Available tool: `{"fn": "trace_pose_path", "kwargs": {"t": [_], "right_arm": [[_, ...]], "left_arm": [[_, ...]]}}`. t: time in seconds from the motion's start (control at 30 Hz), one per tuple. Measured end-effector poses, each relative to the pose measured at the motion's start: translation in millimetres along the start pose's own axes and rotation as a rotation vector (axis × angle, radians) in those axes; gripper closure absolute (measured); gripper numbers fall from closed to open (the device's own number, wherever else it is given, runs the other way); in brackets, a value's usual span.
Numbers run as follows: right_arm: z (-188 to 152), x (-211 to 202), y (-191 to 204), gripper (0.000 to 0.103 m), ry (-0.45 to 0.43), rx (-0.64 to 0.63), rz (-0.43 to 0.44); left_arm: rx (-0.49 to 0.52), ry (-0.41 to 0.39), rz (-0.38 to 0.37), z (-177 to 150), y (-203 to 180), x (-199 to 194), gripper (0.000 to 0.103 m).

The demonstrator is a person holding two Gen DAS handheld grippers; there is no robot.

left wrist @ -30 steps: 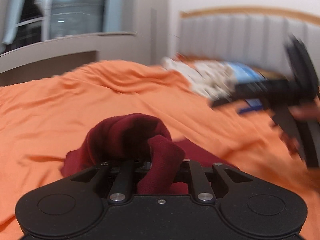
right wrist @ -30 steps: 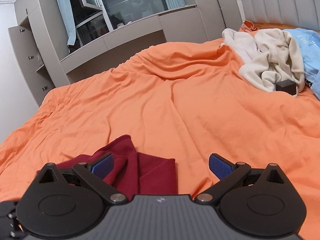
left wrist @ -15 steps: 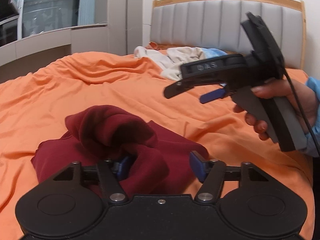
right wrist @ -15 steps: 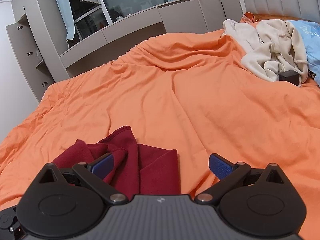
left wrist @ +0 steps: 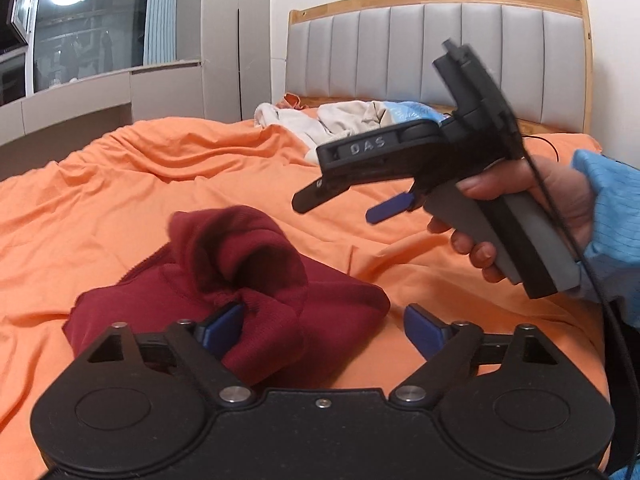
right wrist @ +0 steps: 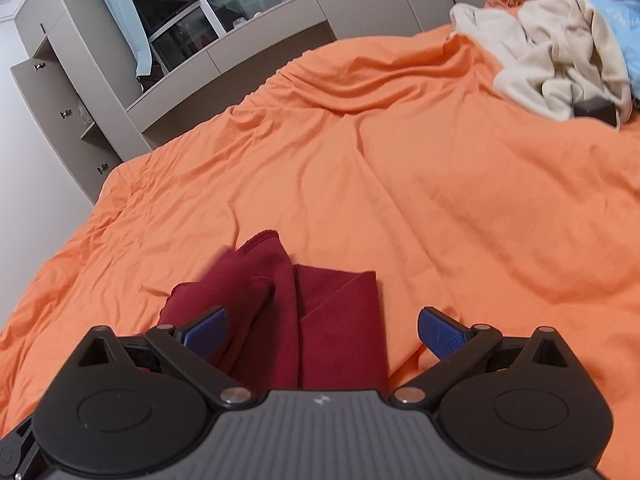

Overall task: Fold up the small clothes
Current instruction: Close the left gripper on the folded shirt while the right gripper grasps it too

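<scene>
The dark red garment (left wrist: 240,288) lay bunched on the orange bedspread (left wrist: 100,200), near the foot end of the bed. The left gripper (left wrist: 324,330) was letting go of it. Its jaws were opening wide, and a lump of red cloth still sat between them, leaning on the left pad but not pinched. The right gripper (right wrist: 324,332) hung over the same garment with its jaws wide and nothing held.

The step looked like the end of one fold, with the cloth just dropped. It was still lumpy on top, so it was not a neat fold yet. Next, I think one gripper needed to pinch a loose edge and pull it flat.

No box or basket was there. A pile of pale clothes (right wrist: 560,56) waited by the headboard (left wrist: 440,48), maybe the next ones to fold.
</scene>
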State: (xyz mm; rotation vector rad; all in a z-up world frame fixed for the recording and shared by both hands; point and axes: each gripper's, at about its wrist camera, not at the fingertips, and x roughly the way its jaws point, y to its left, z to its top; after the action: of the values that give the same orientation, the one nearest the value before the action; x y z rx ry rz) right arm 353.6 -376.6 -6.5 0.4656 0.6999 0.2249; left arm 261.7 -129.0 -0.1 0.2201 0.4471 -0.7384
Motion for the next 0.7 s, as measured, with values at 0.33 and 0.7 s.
{"fn": "trace_pose_path", "kwargs": {"t": [0.33,0.7], "right_arm": [[-8,17,-6,0.0,0.085,0.123,0.08],[-16,29,8,0.015,0.073,0.131,0.199]], "left_arm": [[0.087,-0.031,0.101,-11,-10,-30,0.004],[0.114,-0.009,0.236,-11,-3,-36,0.007]]}}
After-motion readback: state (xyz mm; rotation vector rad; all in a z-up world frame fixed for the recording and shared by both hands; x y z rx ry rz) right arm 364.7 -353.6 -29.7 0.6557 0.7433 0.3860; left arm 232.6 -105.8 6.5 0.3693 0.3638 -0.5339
